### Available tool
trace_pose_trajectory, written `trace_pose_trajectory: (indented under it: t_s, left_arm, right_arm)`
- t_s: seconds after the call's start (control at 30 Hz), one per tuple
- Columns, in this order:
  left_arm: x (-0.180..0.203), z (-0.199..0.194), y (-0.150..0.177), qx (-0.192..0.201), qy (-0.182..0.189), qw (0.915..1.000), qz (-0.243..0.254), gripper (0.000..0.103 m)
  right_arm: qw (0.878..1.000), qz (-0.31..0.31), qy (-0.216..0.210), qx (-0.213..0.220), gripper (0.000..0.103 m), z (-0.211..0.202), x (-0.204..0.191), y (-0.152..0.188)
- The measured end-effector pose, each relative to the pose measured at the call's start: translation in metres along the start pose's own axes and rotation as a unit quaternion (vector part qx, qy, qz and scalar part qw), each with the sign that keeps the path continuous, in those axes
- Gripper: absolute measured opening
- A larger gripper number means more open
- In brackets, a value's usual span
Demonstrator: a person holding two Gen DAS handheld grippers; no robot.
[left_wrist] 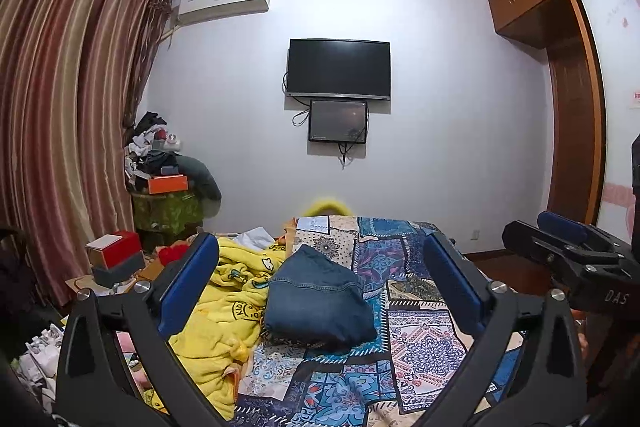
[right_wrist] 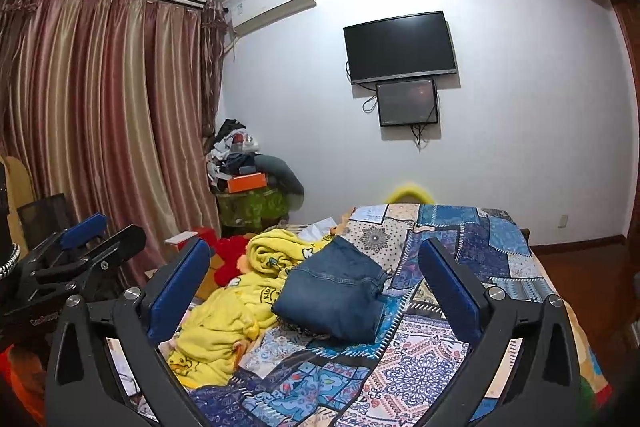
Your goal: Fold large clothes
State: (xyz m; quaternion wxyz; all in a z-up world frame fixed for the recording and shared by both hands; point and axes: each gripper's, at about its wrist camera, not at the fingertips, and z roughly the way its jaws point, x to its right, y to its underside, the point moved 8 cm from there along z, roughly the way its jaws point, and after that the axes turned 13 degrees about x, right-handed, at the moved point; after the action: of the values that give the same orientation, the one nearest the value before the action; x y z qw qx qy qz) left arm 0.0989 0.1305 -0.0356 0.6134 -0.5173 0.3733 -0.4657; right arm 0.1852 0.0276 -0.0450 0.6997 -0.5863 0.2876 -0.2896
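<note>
A folded pair of blue jeans (left_wrist: 320,301) lies on the patchwork bedspread (left_wrist: 416,343); it also shows in the right wrist view (right_wrist: 334,293). A crumpled yellow garment (left_wrist: 228,311) lies to its left, also seen in the right wrist view (right_wrist: 240,303). My left gripper (left_wrist: 320,259) is open and empty, held above the bed short of the jeans. My right gripper (right_wrist: 314,261) is open and empty too, and shows at the right edge of the left wrist view (left_wrist: 560,239). The left gripper shows at the left of the right wrist view (right_wrist: 92,239).
The bedspread (right_wrist: 420,359) covers the bed. Boxes (left_wrist: 116,255) and a red plush toy (right_wrist: 232,261) clutter the bed's left side. A pile of clothes (left_wrist: 160,163) stands in the corner by the curtains (left_wrist: 60,107). A wardrobe (left_wrist: 568,67) stands right.
</note>
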Motion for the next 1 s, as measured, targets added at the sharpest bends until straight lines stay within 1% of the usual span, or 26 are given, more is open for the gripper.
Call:
trace_pose_trajectory:
  t_s: [0.23, 0.5, 1.0]
  left_arm:
    - [0.002, -0.001, 0.000, 0.001, 0.002, 1.0000, 0.003, 0.102]
    - [0.006, 0.002, 0.002, -0.004, 0.012, 0.9999, 0.001, 0.102]
    - [0.015, 0.006, 0.007, -0.012, 0.015, 0.9997, 0.017, 0.102]
  right_arm:
    - [1.000, 0.001, 0.002, -0.003, 0.103, -0.004, 0.001, 0.004]
    - [1.000, -0.001, 0.010, -0.012, 0.103, -0.004, 0.002, 0.007]
    - [1.000, 0.002, 0.019, -0.020, 0.103, -0.006, 0.008, 0.006]
